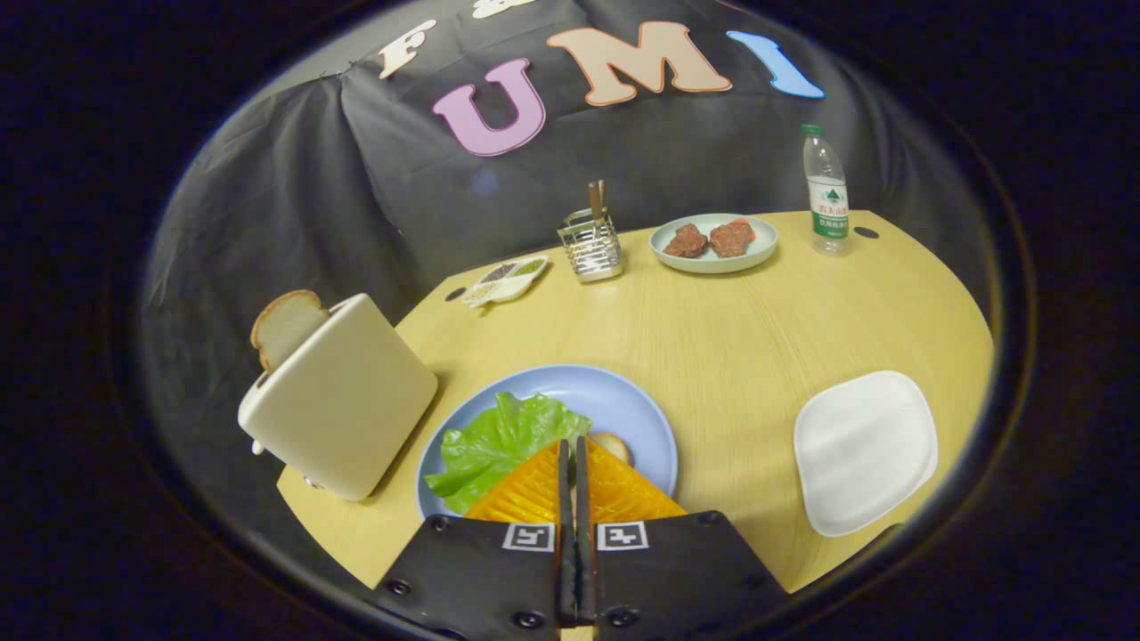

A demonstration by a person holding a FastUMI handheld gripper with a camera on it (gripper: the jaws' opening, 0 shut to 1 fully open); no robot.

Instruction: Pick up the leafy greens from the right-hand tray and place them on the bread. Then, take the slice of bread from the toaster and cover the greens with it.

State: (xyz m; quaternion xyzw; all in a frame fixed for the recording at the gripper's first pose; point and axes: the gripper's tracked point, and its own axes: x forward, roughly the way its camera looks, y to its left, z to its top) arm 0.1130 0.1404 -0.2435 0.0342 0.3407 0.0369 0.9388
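Two fingers of the gripper (574, 450) are seen pressed together, with only a thin slit between them and nothing held; they hang right over the blue plate (623, 405). On that plate the leafy greens (499, 441) are spread, just left of the fingertips, and a bit of bread (613, 445) is glimpsed peeking out just right of them, mostly hidden by the fingers. Left of the blue plate, almost touching its rim, the cream toaster (343, 401) is found tilted in view, and a slice of bread (285, 325) is seen sticking up out of its slot. Right of the blue plate, well apart from it, a white square tray (864, 450) is laid flat with nothing on it. Beyond the blue plate, at the far edge of the tabletop (712, 329), a pale green plate (712, 245) is set with two brownish pieces of meat (708, 239) side by side on it. To the left of that, a wire cutlery holder (590, 245) is stood with chopsticks poking up, and further left a small divided dish (506, 279) is seen with what look like seasonings in its compartments. A water bottle (826, 191) with a green cap is stood upright beyond the white tray, at the far right corner. The tabletop is of pale wood, and dark cloth is draped behind it.
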